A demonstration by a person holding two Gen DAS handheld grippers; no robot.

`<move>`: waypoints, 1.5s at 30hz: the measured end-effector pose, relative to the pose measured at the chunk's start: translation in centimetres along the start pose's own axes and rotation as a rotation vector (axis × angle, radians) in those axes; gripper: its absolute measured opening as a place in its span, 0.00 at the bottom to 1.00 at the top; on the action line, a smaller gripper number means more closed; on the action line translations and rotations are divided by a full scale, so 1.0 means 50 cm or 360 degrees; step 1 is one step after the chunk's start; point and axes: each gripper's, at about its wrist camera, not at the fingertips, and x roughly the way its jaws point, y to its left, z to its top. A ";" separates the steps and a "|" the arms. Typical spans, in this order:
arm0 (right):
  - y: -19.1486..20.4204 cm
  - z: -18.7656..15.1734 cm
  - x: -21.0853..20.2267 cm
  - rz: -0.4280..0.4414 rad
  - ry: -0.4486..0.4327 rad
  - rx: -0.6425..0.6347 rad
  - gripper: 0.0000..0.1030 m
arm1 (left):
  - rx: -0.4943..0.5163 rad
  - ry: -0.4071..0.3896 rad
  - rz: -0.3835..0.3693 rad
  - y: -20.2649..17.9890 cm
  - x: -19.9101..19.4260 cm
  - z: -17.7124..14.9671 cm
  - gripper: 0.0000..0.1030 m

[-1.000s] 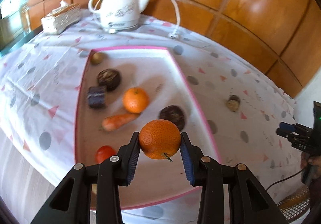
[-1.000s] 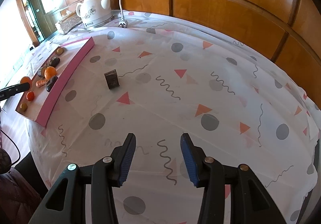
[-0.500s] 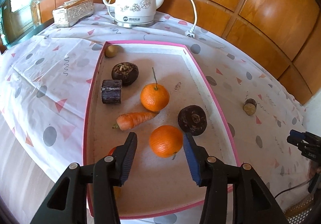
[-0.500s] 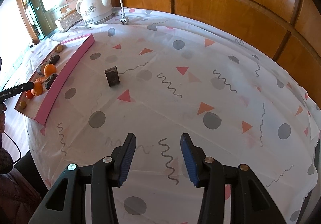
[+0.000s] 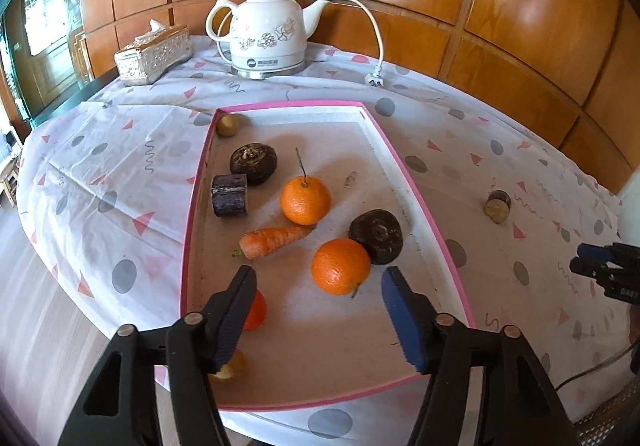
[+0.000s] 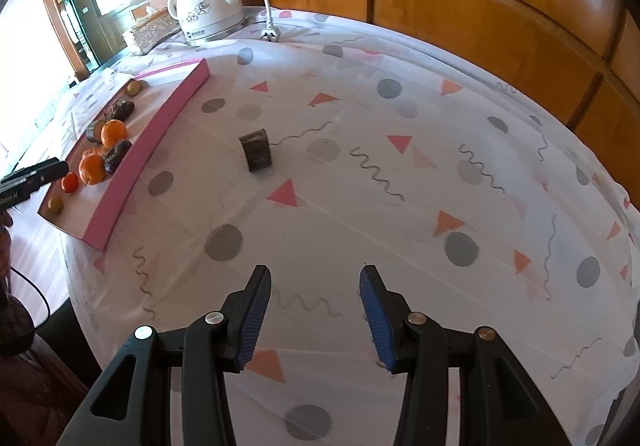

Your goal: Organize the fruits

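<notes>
Since a second ago the orange (image 5: 341, 266) has left the left gripper (image 5: 316, 310) and now lies in the pink-rimmed tray (image 5: 420, 202), touching the dark round fruit (image 5: 376, 236). The left jaws have just been opening, empty. One dark piece (image 6: 256, 149) remains outside the tray on the tablecloth (image 6: 400, 206). The right gripper (image 6: 314, 310) stands part open, empty.

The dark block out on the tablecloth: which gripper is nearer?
Right. The right gripper hovers over open cloth short of the dark block; the left gripper is over the pink tray.
</notes>
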 end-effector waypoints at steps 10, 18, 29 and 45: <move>0.044 0.051 0.037 0.0030 -0.0014 0.0022 0.46 | -0.0006 -0.0006 -0.0012 0.001 -0.008 -0.007 0.65; 0.087 0.118 0.087 0.0015 -0.0016 -0.0012 0.46 | -0.0014 -0.0044 -0.0004 0.007 -0.023 -0.007 0.69; 0.120 0.161 0.155 -0.0112 0.0065 -0.0108 0.45 | -0.0023 -0.0058 -0.0014 0.015 -0.028 -0.011 0.70; 0.148 0.139 0.142 -0.0054 0.0043 -0.0045 0.21 | 0.0009 -0.0061 -0.0029 0.005 -0.031 -0.014 0.71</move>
